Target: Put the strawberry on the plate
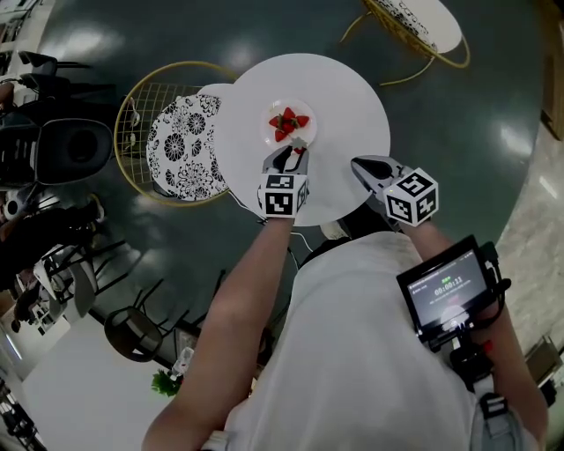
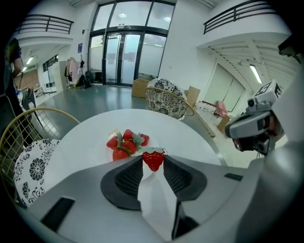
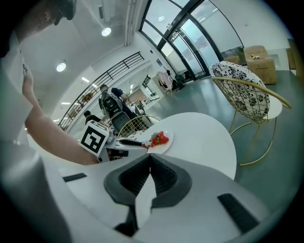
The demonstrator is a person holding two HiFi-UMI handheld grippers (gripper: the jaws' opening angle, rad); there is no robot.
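Note:
A red strawberry with green leaves is pinched between the tips of my left gripper, just at the near edge of the small white plate. Several more strawberries lie in a heap on that plate; the left gripper view has the heap right behind the held one. My right gripper hovers over the table's near right part, away from the plate. Its jaws are shut with nothing between them.
The round white table carries only the plate. A wire chair with a black-and-white flowered cushion stands against its left side, and a second such chair stands beyond. Dark floor surrounds the table. A screen device is strapped to the right forearm.

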